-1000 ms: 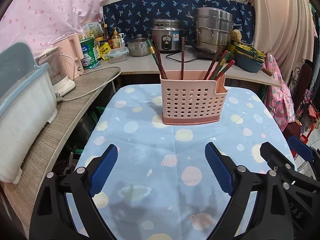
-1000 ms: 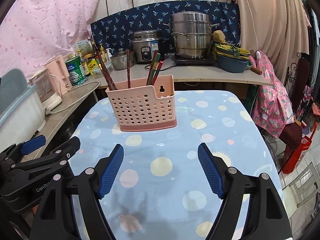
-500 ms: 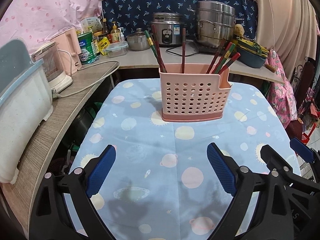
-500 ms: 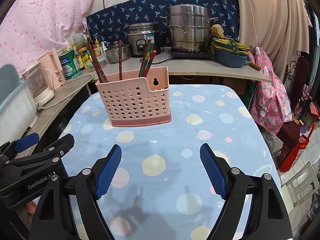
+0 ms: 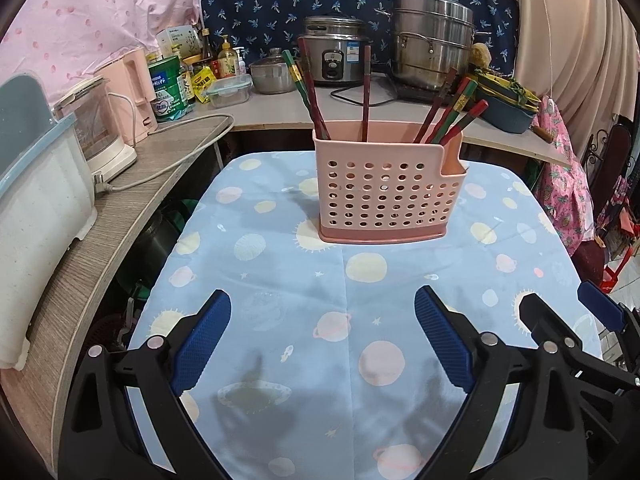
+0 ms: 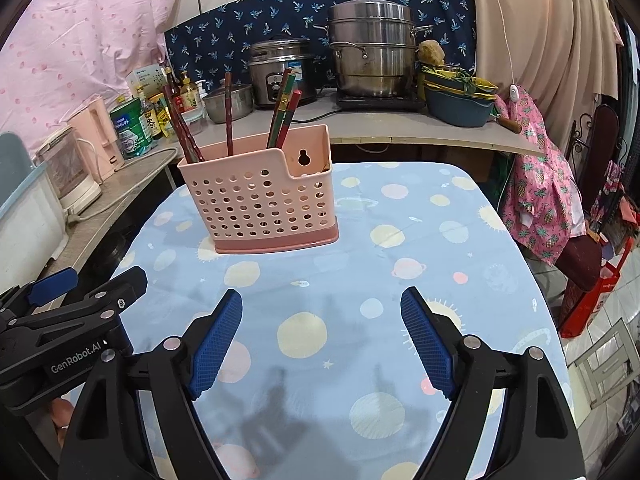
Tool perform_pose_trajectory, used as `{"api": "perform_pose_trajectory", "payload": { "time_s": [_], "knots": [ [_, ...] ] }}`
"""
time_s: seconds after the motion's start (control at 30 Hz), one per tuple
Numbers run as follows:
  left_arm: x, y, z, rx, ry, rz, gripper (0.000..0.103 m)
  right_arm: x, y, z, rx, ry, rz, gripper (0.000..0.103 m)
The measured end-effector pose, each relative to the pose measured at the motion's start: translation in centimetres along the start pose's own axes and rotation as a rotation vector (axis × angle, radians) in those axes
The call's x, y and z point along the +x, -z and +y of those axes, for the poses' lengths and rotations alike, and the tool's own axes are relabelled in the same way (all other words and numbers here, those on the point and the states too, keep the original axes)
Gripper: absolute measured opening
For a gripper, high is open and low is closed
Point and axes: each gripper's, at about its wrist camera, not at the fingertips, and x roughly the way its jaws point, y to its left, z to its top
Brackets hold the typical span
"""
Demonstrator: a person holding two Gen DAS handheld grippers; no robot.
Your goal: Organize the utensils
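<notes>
A pink perforated utensil holder (image 5: 384,196) (image 6: 256,204) stands upright on the blue planet-print tablecloth (image 5: 304,280) (image 6: 400,248). Several red and green chopsticks (image 5: 452,112) (image 6: 284,108) lean inside it. My left gripper (image 5: 322,312) hovers open over the cloth, well short of the holder, with nothing between its blue pads (image 5: 200,340). My right gripper (image 6: 322,308) is likewise open and empty, with the holder ahead to its left. The left gripper's black body (image 6: 72,320) shows at the left of the right wrist view.
A counter (image 5: 280,108) behind the table carries a rice cooker (image 5: 336,60), a steel steamer pot (image 5: 432,44), bottles and tins. A wooden side shelf (image 5: 120,216) at the left holds a white bin and a kettle. Pink cloth (image 6: 540,188) hangs at the right.
Both views have shifted slightly, with the holder a little nearer and the back counter sitting lower in the picture. Both grippers stay open and empty.
</notes>
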Motion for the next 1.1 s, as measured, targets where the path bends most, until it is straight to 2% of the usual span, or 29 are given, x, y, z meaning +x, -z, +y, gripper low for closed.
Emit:
{"api": "perform_pose_trajectory", "payload": {
  "time_s": [0.7, 1.1],
  "knots": [
    [1.3, -1.1, 0.2, -0.005, -0.030, -0.011, 0.089, 1.5, -1.0, 0.3, 0.001, -0.001, 0.003, 0.079],
    [2.7, -2.2, 0.5, -0.010, -0.037, 0.004, 0.089, 2.7, -1.9, 0.7, -0.006, 0.009, -0.009, 0.082]
  ]
}}
